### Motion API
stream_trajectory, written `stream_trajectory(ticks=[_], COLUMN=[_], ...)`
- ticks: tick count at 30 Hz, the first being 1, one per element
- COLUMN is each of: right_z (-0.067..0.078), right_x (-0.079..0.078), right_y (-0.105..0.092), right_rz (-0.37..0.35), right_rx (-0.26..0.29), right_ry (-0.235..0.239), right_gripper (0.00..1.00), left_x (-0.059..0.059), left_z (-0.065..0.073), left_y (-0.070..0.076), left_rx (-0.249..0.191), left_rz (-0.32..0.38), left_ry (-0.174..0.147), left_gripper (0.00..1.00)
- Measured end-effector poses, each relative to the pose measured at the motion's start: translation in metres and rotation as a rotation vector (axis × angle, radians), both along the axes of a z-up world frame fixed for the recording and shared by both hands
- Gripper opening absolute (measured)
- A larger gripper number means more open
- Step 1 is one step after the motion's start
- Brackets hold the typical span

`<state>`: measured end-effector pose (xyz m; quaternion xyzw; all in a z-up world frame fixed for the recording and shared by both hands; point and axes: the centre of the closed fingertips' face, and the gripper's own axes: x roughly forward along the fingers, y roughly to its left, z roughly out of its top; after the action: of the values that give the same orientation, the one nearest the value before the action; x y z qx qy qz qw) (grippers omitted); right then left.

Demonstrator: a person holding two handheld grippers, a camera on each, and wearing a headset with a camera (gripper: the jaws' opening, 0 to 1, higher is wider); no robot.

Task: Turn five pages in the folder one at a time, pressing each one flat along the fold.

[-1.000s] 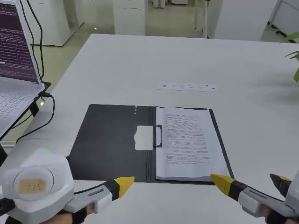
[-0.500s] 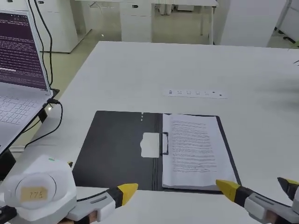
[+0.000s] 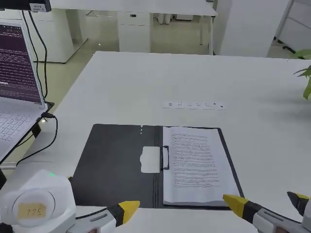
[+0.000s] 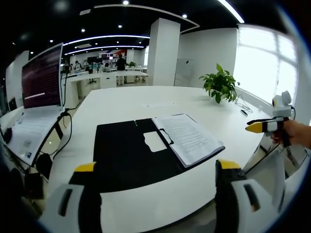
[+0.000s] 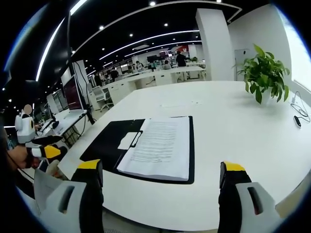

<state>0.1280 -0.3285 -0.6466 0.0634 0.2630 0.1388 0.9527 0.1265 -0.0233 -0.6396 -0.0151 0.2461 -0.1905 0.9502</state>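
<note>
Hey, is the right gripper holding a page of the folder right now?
No, the right gripper is open and empty, short of the paper stack in the folder.

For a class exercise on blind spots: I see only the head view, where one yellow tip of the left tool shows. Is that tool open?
Observer: Yes. The left gripper view shows the left tool wide open, empty, short of the folder.
Operator: What are the leaves at my right edge?
Observer: A bushy green plant at the table's far corner.
Operator: Anything beside it?
Observer: A thin cable lying on the table.
</note>
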Motion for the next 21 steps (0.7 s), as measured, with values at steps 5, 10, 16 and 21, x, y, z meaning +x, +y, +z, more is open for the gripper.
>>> stream_trajectory(ticks=[5,10,16,21], right_z=[0.0008,0.0014,-0.0006,-0.0034], right_x=[-0.0010,-0.0005,-0.0005,0.0001], right_y=[-0.0016,0.0007,0.0026,0.0028], right_rz=[-0.002,0.003,0.006,0.007], right_rx=[-0.003,-0.004,-0.001,0.003], right_ry=[-0.001,-0.004,-0.001,0.000], right_gripper=[1.00,1.00,1.00,0.99], left_x=[0.0002,-0.0012,-0.0030,-0.0010], left_z=[0.0017,0.0008,-0.0002,0.0004], left_y=[-0.0023,-0.0068,-0.0096,-0.0098], left_rx=[-0.004,0.003,0.008,0.010], left_rz=[-0.006,-0.022,-0.031,-0.033], left_ry=[-0.004,0.000,0.006,0.006], left_gripper=[0.99,0.99,0.99,0.99])
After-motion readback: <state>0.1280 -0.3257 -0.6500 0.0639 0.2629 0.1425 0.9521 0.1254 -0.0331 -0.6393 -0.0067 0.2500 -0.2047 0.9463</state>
